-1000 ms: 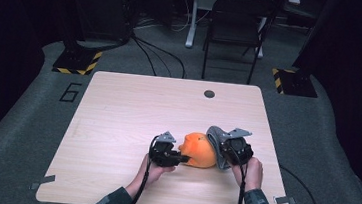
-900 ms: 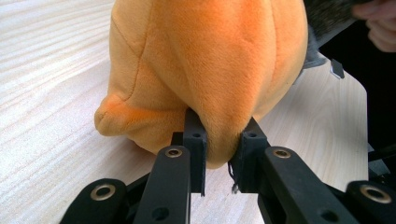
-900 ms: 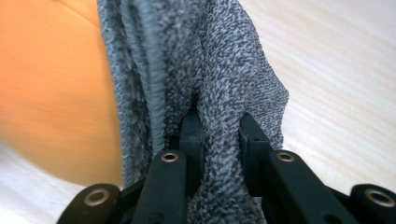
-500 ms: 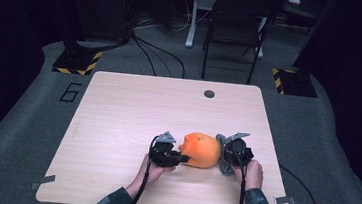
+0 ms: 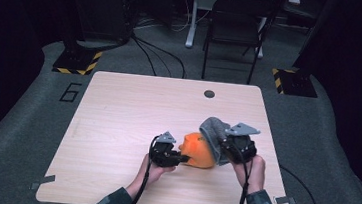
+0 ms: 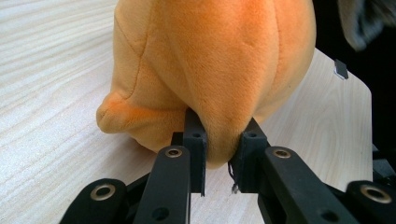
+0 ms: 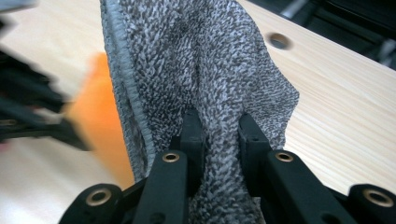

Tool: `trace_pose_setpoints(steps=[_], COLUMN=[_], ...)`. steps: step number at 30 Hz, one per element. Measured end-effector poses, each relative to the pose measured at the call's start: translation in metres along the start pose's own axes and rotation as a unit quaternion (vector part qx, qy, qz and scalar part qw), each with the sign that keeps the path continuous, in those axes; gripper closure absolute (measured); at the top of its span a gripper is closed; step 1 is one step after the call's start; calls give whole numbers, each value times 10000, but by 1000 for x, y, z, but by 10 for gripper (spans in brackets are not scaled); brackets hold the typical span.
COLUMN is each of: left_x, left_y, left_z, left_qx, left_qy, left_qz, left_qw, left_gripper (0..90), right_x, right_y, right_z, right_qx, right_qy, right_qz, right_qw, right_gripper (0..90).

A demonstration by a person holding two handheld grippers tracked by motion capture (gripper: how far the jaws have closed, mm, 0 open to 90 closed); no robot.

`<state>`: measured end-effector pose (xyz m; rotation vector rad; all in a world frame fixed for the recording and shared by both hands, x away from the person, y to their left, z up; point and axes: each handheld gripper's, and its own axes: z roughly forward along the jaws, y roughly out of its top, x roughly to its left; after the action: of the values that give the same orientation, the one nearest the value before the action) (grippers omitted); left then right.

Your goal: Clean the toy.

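An orange plush toy (image 5: 199, 149) lies on the wooden table (image 5: 128, 112) near the front, between my two hands. My left gripper (image 5: 183, 157) is shut on a fold of the orange plush toy (image 6: 210, 70) at its left side, pinching the fabric between its black pads (image 6: 194, 140). A grey terry cloth (image 5: 214, 133) hangs over the toy's right side. My right gripper (image 5: 225, 145) is shut on the grey cloth (image 7: 201, 70), which bunches up between its fingers (image 7: 191, 133) and is lifted off the table. The orange toy (image 7: 100, 116) shows blurred behind the cloth.
A round cable hole (image 5: 209, 93) sits near the table's far edge. A black folding chair (image 5: 237, 22) stands beyond the table, with cables on the floor. Yellow-black striped blocks (image 5: 77, 62) flank the far corners. Tape tabs mark the front corners.
My right gripper has risen with the grey cloth, pulling it up and over the toy's right side. The left gripper has kept still on the toy.
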<state>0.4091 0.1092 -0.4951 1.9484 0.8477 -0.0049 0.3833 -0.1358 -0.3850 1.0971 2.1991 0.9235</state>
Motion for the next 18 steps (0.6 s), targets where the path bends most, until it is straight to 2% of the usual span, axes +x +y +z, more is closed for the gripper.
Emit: trace_pose_setpoints(steps=[4, 5, 6, 8, 10, 13, 16, 18], left_x=[-1, -1, 0, -1, 0, 0, -1, -1], left_y=[0, 0, -1, -1, -1, 0, 0, 0], left_z=[0, 0, 1, 0, 0, 1, 1, 2], left_qx=[2, 15, -18, 12, 14, -3, 5, -10], left_qy=[57, 71, 32, 43, 46, 1, 6, 10], left_qz=[97, 90, 59, 68, 104, 55, 93, 112], left_qw=[9999, 9999, 10000, 10000, 9999, 10000, 10000, 9999], left_gripper=[782, 782, 782, 782, 781, 781, 778, 773], right_x=[28, 31, 32, 27, 19, 10, 3, -1], right_y=[2, 1, 0, -2, -5, -11, -16, -19], right_z=[16, 20, 23, 24, 25, 29, 33, 36], right_qx=[202, 311, 277, 297, 305, 357, 442, 461], right_qy=[158, 118, 16, 92, 26, -24, -114, -68], right_qz=[-399, -518, -559, -478, -373, -161, -102, 10], right_qw=[9989, 9981, 9981, 9984, 9988, 9992, 9989, 9989], right_gripper=[765, 764, 764, 763, 762, 762, 763, 764])
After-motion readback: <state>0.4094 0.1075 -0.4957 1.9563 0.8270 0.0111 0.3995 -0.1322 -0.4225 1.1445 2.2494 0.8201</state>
